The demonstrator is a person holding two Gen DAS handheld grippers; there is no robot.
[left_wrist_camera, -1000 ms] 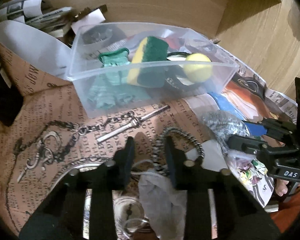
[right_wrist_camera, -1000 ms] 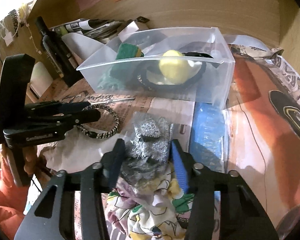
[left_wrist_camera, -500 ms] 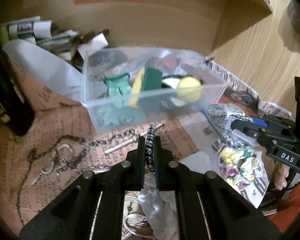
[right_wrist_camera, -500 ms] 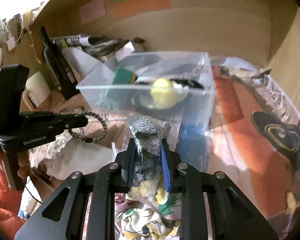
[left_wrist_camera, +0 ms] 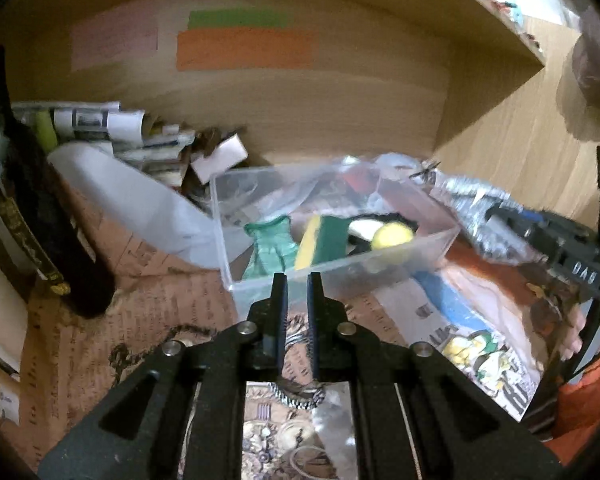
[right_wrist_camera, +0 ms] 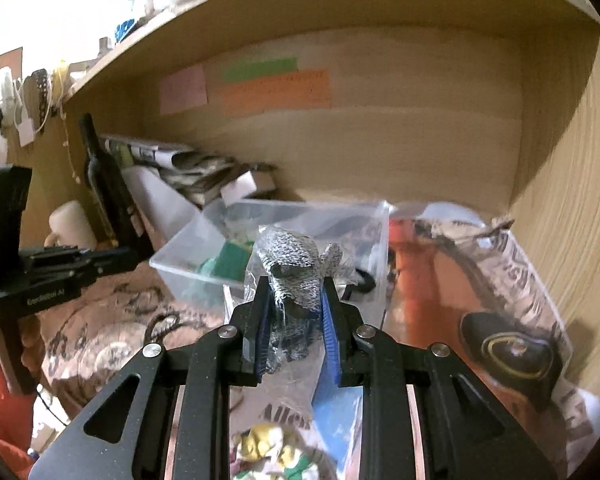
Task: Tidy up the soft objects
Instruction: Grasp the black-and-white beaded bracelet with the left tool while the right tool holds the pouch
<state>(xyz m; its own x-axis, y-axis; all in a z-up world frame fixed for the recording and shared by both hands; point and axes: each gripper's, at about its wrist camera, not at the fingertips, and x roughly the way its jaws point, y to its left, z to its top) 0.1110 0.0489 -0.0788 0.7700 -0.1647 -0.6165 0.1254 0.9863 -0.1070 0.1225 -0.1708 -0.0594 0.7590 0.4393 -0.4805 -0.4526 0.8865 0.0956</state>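
A clear plastic bin (left_wrist_camera: pixel 416 246) sits on the newspaper-covered shelf and holds a teal cloth (left_wrist_camera: pixel 268 248), a green-and-yellow sponge (left_wrist_camera: pixel 324 240) and a yellow ball (left_wrist_camera: pixel 392 236). My left gripper (left_wrist_camera: pixel 297 280) is shut on a black-and-white braided cord (left_wrist_camera: pixel 296 390) that hangs below its fingers, lifted in front of the bin. My right gripper (right_wrist_camera: pixel 294 286) is shut on a grey speckled knit cloth in a clear bag (right_wrist_camera: pixel 296 264), held above the bin's near right corner (right_wrist_camera: pixel 380 240); it also shows in the left wrist view (left_wrist_camera: pixel 476 208).
A dark bottle (left_wrist_camera: pixel 40 216) stands at the left. Rolled newspapers (left_wrist_camera: pixel 100 124) and a white roll (left_wrist_camera: pixel 132 200) lie behind the bin. A metal chain (left_wrist_camera: pixel 148 344) and a floral scrunchie (left_wrist_camera: pixel 476 356) lie on the paper. Wooden walls close the back and right.
Both grippers closed on their items and rose: the left lifted the braided cord, the right lifted the bagged grey cloth off the scrunchie toward the bin.
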